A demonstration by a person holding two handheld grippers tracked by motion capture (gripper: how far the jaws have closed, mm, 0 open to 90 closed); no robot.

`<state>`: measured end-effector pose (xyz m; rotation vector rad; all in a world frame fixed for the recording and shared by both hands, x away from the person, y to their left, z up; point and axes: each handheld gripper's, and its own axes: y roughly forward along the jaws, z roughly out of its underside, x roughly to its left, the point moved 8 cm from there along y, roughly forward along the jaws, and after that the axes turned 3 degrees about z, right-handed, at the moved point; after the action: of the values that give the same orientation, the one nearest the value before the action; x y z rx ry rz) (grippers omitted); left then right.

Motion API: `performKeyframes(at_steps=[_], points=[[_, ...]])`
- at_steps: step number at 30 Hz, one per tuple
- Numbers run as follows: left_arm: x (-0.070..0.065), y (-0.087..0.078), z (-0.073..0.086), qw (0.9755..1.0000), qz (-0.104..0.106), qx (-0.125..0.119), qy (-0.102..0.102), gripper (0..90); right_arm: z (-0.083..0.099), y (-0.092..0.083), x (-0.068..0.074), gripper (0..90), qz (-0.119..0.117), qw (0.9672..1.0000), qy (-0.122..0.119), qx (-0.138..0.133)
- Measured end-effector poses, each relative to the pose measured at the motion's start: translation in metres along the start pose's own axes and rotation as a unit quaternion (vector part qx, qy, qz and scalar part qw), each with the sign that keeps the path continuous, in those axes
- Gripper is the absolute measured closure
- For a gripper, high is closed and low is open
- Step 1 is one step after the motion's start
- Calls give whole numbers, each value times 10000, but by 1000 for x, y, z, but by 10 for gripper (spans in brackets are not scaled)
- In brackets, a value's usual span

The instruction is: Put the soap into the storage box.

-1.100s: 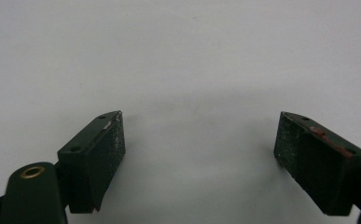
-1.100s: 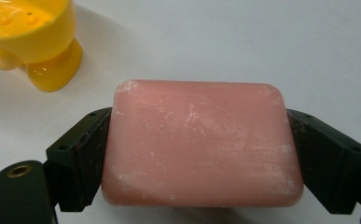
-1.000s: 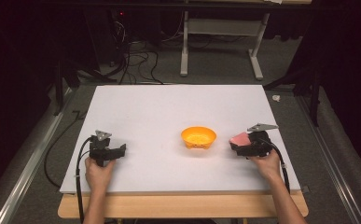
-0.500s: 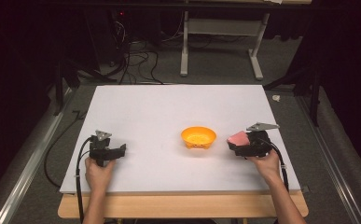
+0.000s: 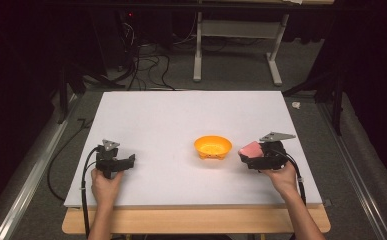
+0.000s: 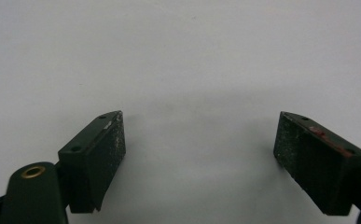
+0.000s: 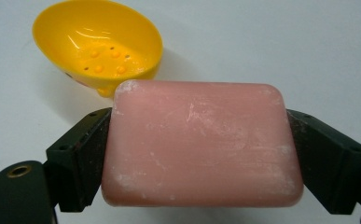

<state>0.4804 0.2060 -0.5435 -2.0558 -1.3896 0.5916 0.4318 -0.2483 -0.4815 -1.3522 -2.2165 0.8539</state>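
A pink bar of soap (image 7: 201,142) sits clamped between the jaws of my right gripper (image 5: 251,156), just right of a yellow soap dish (image 5: 213,147) on the white table. From the right gripper view the dish (image 7: 99,44) lies ahead and to the left, with small bumps and holes in its bottom. The soap (image 5: 250,148) shows as a pink block at the gripper's tip in the high view. My left gripper (image 5: 126,162) rests low over the table at the front left, open, with bare white surface between its pads (image 6: 99,158).
The white tabletop (image 5: 181,120) stretches wide behind both grippers. A wooden edge (image 5: 191,220) runs along the front. Beyond the table stand a desk frame (image 5: 236,45) and cables (image 5: 146,65) on the carpeted floor.
My right gripper with the soap has crept slightly left toward the dish. The left gripper has held still.
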Motion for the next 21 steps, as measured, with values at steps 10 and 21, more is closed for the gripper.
performKeyframes(at_steps=[10,21], points=[[0,0,0,10000,0,0,2,170,-3,-8,8,137,-196,9993,327,21],[0,0,0,10000,-1,-1,0,170,-14,-18,23,137,-498,9981,364,-82]])
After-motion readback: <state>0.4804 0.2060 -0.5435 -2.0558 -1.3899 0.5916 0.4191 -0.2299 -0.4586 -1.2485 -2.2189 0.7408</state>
